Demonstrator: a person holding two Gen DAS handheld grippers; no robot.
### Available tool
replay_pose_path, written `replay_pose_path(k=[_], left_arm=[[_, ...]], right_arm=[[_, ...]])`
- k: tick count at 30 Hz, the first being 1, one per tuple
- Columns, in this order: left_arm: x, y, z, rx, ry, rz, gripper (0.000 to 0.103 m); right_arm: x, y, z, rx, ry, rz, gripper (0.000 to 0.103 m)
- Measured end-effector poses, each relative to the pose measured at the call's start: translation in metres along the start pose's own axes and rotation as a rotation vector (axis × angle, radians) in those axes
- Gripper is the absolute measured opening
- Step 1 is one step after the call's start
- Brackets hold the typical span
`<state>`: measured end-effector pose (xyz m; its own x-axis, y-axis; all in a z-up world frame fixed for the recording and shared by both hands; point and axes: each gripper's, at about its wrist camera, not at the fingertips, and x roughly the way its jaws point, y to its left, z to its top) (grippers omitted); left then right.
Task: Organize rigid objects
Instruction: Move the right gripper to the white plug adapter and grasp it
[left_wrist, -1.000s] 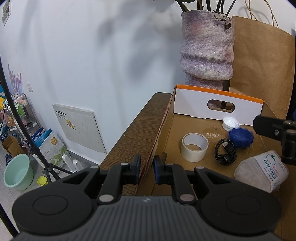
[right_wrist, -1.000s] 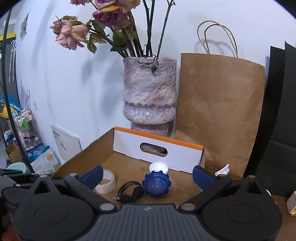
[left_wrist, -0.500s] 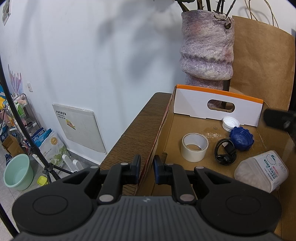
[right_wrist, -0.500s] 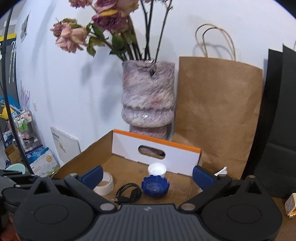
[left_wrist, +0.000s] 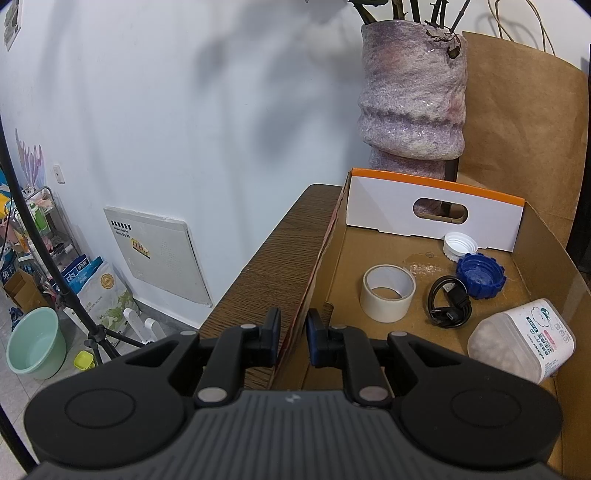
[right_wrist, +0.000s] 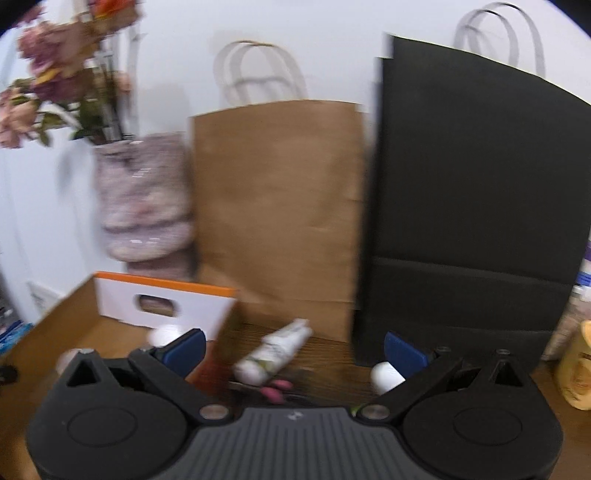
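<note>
A cardboard box (left_wrist: 550, 254) on the wooden table holds a roll of white tape (left_wrist: 388, 291), a coiled black cable (left_wrist: 448, 304), a blue cap (left_wrist: 480, 275), a white cap (left_wrist: 460, 245) and a clear plastic container (left_wrist: 522, 345). My left gripper (left_wrist: 291, 339) is shut on the box's left wall near the front corner. My right gripper (right_wrist: 293, 347) is open and empty, to the right of the box (right_wrist: 48, 325). In front of it on the table lie a white bottle (right_wrist: 273, 352), a pink-handled item (right_wrist: 275, 389) and a white rounded object (right_wrist: 386, 376). The right wrist view is blurred.
A purple vase (left_wrist: 410, 99) with dried flowers, a brown paper bag (right_wrist: 277, 206) and a black bag (right_wrist: 472, 221) stand at the back against the wall. A yellow bottle (right_wrist: 576, 369) is at the far right. The table's left edge (left_wrist: 258, 258) drops to the floor.
My right gripper has swung right, away from the box, and now faces the bags and loose items on the table. The blue cap lies in the box. My left gripper has not moved.
</note>
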<state>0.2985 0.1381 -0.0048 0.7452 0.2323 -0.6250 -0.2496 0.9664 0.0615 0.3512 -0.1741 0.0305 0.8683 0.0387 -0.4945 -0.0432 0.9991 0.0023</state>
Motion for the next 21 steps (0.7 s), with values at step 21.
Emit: replay_pose_path(k=[21], left_arm=[[0.000, 0.000, 0.000, 0.000, 0.000, 0.000, 0.016]], right_arm=[[0.004, -0.143, -0.044, 0.075, 0.097, -0.280, 0.103]])
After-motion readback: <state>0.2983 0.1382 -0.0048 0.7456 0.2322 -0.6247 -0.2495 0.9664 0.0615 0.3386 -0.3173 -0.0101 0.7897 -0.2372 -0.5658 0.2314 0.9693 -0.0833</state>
